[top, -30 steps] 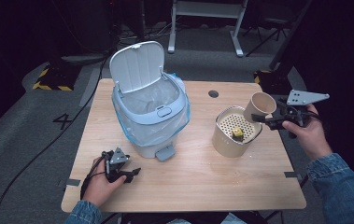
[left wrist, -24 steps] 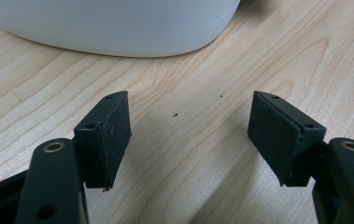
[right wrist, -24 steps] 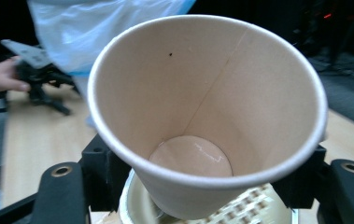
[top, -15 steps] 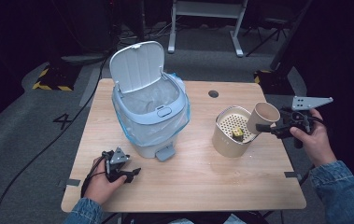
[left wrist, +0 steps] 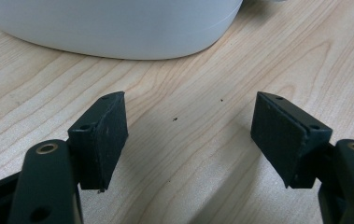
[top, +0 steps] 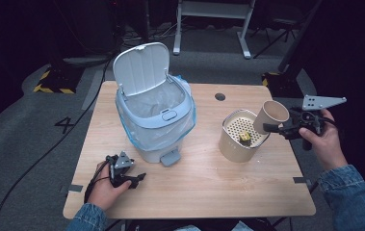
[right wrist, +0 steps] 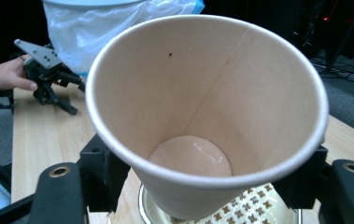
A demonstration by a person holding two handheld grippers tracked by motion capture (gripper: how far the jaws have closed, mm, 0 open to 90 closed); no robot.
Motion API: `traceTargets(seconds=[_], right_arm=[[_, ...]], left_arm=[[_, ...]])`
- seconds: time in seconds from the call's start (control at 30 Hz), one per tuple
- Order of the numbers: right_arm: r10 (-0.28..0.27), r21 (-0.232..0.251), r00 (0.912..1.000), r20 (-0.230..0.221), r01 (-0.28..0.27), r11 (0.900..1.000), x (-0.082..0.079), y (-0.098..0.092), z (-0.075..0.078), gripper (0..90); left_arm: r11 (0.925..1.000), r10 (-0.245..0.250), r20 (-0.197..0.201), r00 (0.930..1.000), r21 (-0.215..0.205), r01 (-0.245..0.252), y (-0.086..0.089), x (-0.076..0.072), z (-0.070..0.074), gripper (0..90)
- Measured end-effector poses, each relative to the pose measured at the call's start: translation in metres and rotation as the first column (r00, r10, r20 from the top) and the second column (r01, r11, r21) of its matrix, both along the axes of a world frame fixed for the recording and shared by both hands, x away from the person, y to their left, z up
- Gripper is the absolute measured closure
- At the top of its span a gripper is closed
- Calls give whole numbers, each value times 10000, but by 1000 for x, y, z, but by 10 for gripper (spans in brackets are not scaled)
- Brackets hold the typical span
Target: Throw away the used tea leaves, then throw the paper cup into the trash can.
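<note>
Inside perforated canister [top: 240, 139], small yellowish cube [top: 244, 138].

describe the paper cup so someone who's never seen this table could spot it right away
Start at the big white pedal bin with its lid up, then look to the tan perforated canister beside it. The paper cup is tipped above that canister's rim, clamped in the right gripper. It is plain beige and empty, with no holes.

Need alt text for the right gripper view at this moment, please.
An empty paper cup, tilted with its mouth toward the camera, is clamped in the right tool above a perforated strainer. Behind, the left tool rests on the wooden table beside a lined bin.
</note>
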State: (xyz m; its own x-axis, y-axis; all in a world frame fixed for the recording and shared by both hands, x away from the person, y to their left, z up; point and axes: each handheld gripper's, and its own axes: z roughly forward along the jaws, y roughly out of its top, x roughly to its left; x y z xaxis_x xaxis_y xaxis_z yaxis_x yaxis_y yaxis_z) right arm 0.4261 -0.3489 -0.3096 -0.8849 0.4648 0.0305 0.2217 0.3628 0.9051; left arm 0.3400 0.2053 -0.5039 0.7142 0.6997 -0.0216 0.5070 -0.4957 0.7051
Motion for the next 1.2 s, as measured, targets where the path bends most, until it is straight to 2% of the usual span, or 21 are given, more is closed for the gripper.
traceTargets(seconds=[0.23,0.4,0.57,0.77,0.87,0.93,1.03,1.2], right_arm=[[191,-194,9998,66,-190,9996,8,13,15,302],[337,-223,9989,315,-330,9992,18,28,34,301],[701,-139,9970,315,-697,9975,27,47,52,300],[1203,-402,9922,329,-1189,9921,40,69,64,299],[1349,-382,9901,396,-1334,9903,48,78,70,298],[1465,-299,9879,506,-1451,9890,53,84,73,298],[1495,-251,9871,583,-1482,9886,61,93,77,298],[1629,-262,9843,684,-1615,9865,68,113,86,298]], left_arm=[[10000,3,45,10000,39,-3,0,0,0,275],[10000,24,-5,10000,-6,-24,0,0,0,275],[10000,-26,-14,10000,-15,26,0,0,0,274],[9998,-212,37,9998,-2,212,2,2,0,284],[9998,-207,45,9998,3,207,3,2,0,286],[9998,-136,-36,9999,-143,135,3,2,0,291],[9999,-170,68,9998,7,170,3,2,0,300],[9999,-156,47,9999,-23,156,2,2,0,300]])
